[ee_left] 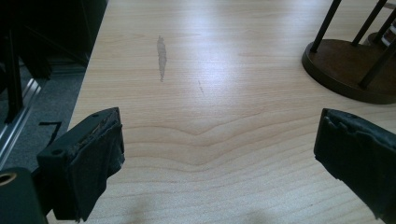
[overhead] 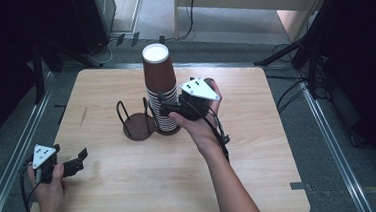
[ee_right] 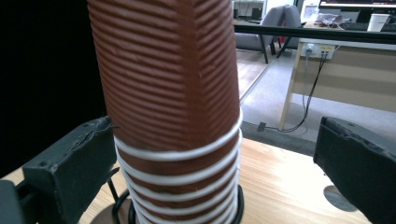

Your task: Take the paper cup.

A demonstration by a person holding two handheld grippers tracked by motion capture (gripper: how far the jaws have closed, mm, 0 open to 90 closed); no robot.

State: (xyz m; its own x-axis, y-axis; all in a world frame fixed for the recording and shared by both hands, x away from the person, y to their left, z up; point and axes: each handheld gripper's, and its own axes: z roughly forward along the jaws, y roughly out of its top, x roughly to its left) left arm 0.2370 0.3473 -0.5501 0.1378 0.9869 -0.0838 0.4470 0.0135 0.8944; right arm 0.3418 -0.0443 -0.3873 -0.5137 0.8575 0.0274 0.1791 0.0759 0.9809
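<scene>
The stack of brown ribbed cups point(overhead: 161, 90) stands near the far middle of the tabletop point(overhead: 131, 180). The right tool point(overhead: 163, 107) straddles it with jaws spread, not pressing. Just left of the stack sits one dark wire holder point(overhead: 136, 123), empty; how many cups are nested is hard to count. The left tool point(overhead: 79, 161) rests open, well apart, toward the near left.

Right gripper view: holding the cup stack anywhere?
Nothing is held. The right hand-held gripper straddles the cup stack with open jaws; the left pad is close, the right pad clearly apart.
</scene>
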